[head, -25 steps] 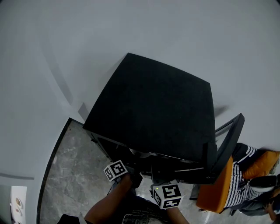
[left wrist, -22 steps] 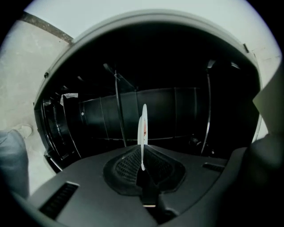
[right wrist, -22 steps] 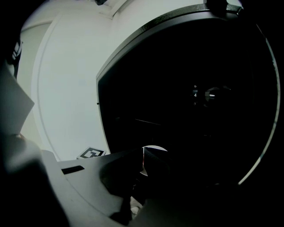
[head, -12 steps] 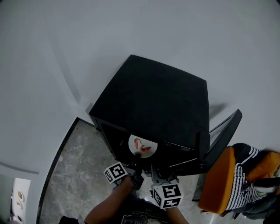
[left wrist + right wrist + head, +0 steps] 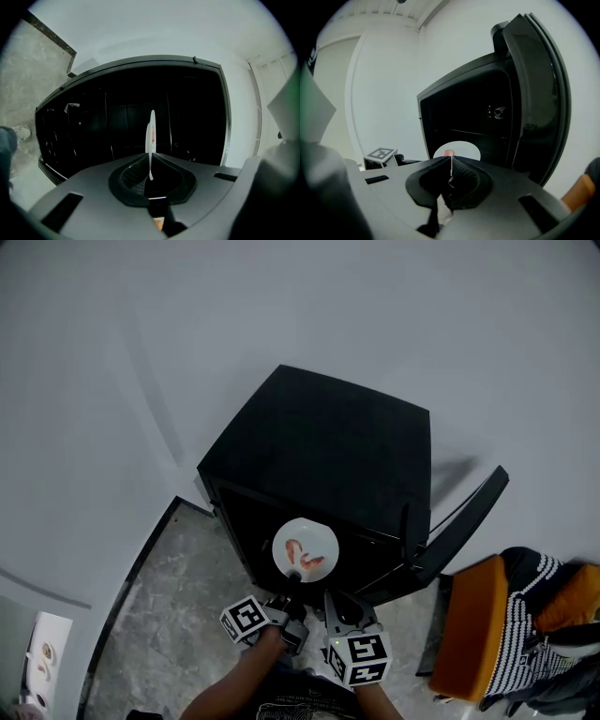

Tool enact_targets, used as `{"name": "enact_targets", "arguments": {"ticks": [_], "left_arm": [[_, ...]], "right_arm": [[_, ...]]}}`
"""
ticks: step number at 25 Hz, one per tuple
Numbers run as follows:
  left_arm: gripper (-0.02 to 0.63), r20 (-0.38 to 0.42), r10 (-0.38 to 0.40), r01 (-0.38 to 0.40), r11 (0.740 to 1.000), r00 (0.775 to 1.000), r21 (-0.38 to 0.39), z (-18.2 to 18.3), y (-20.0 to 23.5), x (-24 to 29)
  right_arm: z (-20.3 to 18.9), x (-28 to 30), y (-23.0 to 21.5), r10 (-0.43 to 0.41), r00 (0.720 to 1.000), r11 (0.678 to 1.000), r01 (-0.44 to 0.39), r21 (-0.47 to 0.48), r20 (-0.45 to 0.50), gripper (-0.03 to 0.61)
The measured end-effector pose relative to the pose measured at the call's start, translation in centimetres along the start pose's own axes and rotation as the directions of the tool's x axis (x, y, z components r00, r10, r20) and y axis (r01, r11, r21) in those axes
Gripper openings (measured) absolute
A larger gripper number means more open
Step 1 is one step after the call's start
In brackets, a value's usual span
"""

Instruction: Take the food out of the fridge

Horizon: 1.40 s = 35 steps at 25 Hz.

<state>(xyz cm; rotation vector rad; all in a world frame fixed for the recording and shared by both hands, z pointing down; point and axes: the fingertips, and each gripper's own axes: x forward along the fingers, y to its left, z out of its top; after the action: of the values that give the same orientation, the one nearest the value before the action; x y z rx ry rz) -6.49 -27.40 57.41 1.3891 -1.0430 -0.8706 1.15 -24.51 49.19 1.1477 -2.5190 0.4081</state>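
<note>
Pinching a white plate (image 5: 305, 549) by its near rim: left gripper (image 5: 292, 579), fingers clamped on it, plate seen edge-on in the left gripper view. In the head view the plate is at centre frame, at the open front of the black fridge (image 5: 328, 446), with red food (image 5: 302, 554) on it. Door (image 5: 464, 521) stands open at right. Right gripper (image 5: 336, 599), lower centre, has its fingers pressed together. Print visible: square black-and-white markers on the cubes (image 5: 361, 659).

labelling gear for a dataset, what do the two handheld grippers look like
Both the left gripper and right gripper have smooth grey plastic bodies with black ribbed pads. Each carries a white cube with black square markers: left cube, right cube.
</note>
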Motion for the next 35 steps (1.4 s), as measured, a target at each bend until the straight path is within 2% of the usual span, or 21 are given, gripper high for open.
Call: {"name": "enact_targets", "arguments": {"ticks": [3,6,12,15,19,23,35], "left_arm": [[0.023,0.018,-0.03,0.03,1.0,0.999,0.005,-0.5,-1.8,-1.0],[0.023,0.038,-0.099,0.099,0.995,0.994,-0.01,-1.5,-4.3,-1.9],[0.023,0.079,-0.134,0.137,0.99,0.988,-0.035,-3.6,-7.5,-5.0],[0.023,0.103,-0.133,0.136,0.991,0.986,-0.019,-4.5,-8.4,-6.3],[0.023,0.128,-0.079,0.076,0.997,0.989,0.025,-5.3,-7.9,-8.1],[0.023,0.171,-0.148,0.155,0.987,0.974,-0.03,-6.2,-9.9,-9.1],[0.023,0.21,-0.131,0.139,0.99,0.969,-0.025,-7.0,-9.9,-12.3]], "right_arm": [[0.0,-0.7,0.1,0.011,1.0,1.0,-0.011,0.005,0.013,0.021],[-0.3,-1.8,0.2,0.019,1.0,1.0,-0.02,0.012,0.023,0.021],[-0.4,-4.4,1.1,0.045,0.997,0.999,-0.046,0.01,0.058,0.021],[-0.5,-5.5,1.6,0.069,0.995,0.998,-0.069,0.001,0.069,0.021],[-0.7,-6.6,2.1,0.098,0.992,0.995,-0.097,-0.013,0.075,0.021],[-1.1,-7.5,2.8,0.115,0.99,0.993,-0.114,-0.019,0.078,0.021],[-2.2,-9.1,4.7,0.14,0.987,0.99,-0.138,-0.027,0.084,0.021]]}}
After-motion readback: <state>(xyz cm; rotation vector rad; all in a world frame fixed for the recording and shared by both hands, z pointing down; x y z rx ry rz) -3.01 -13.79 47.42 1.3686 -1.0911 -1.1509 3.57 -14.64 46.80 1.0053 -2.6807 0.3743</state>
